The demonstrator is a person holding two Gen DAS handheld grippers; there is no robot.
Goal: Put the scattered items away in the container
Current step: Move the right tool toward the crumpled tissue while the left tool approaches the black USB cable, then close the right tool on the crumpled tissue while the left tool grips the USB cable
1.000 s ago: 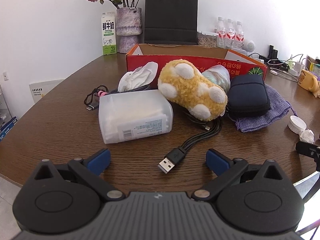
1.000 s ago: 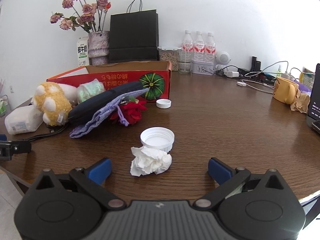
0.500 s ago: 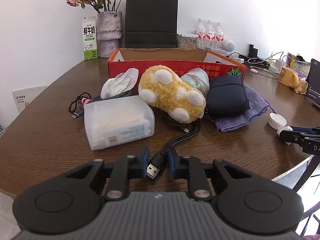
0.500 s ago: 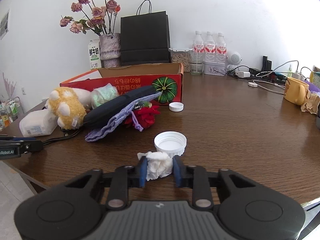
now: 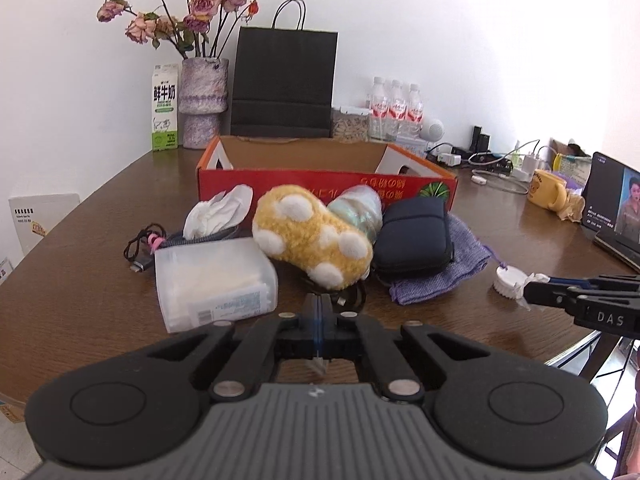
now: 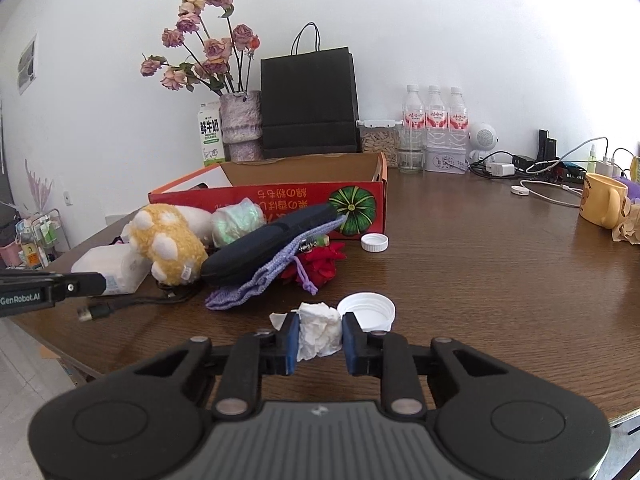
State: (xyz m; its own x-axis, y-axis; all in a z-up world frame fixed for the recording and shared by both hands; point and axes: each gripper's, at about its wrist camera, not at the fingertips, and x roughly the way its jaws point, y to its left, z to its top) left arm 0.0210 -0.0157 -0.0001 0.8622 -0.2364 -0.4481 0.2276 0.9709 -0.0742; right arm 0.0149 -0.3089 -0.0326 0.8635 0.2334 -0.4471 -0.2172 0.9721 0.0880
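Observation:
My left gripper (image 5: 319, 320) is shut, pads pressed together, near the table's front edge. The USB plug (image 5: 320, 365) of the black cable shows just under the pads. In the right wrist view the USB plug (image 6: 90, 313) sits slightly below the left gripper (image 6: 100, 280), so I cannot tell whether the cable is pinched. My right gripper (image 6: 319, 340) has its jaws closing, both pads pressing on a crumpled white tissue (image 6: 318, 326) beside a large white cap (image 6: 366, 312). The red open cardboard box (image 5: 320, 184) stands behind the pile.
In front of the box lie a clear tissue pack (image 5: 216, 284), a yellow plush (image 5: 312, 240), a navy pouch (image 5: 414, 232) and a purple drawstring bag (image 5: 440, 276). A small cap (image 6: 374, 243), a yellow mug (image 6: 602, 204) and a screen (image 5: 616, 208) are on the right.
Both grippers went from wide open to closed: the left came in around the USB plug, the right onto the crumpled tissue. Both have risen a little and point less steeply down.

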